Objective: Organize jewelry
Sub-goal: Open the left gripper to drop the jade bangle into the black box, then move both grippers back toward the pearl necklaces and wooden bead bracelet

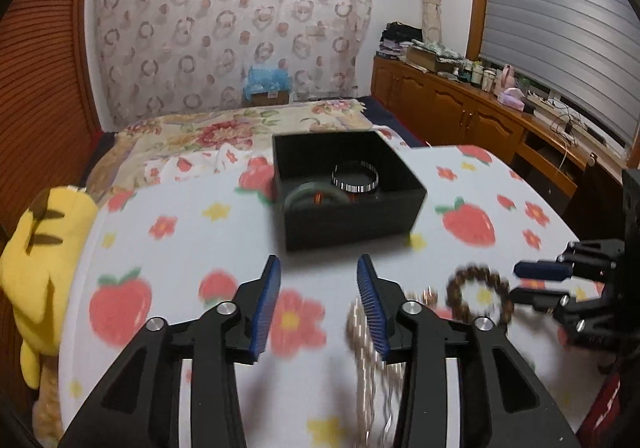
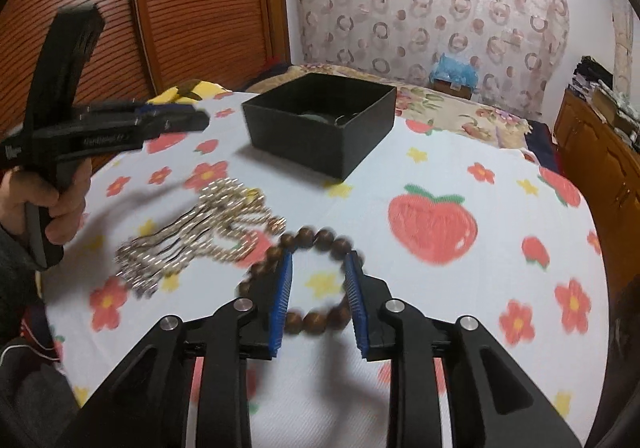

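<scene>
A black open box [image 1: 348,222] [image 2: 316,136] stands on the strawberry-print tablecloth and holds a silver-black bangle [image 1: 355,179] and a green bangle [image 1: 308,195]. A brown wooden bead bracelet [image 2: 304,280] [image 1: 478,294] lies on the cloth. My right gripper [image 2: 318,300] is open with its fingers straddling the bracelet, just above it. A pale gold beaded necklace [image 2: 200,232] [image 1: 368,368] lies to its left. My left gripper [image 1: 318,304] is open and empty, above the cloth in front of the box; the necklace lies under its right finger.
A yellow plush toy [image 1: 40,260] sits at the table's left edge. A bed with a floral cover [image 1: 224,132] lies behind the table. A wooden sideboard [image 1: 480,116] with clutter runs along the right wall. Slatted wooden doors [image 2: 180,8] stand on the left.
</scene>
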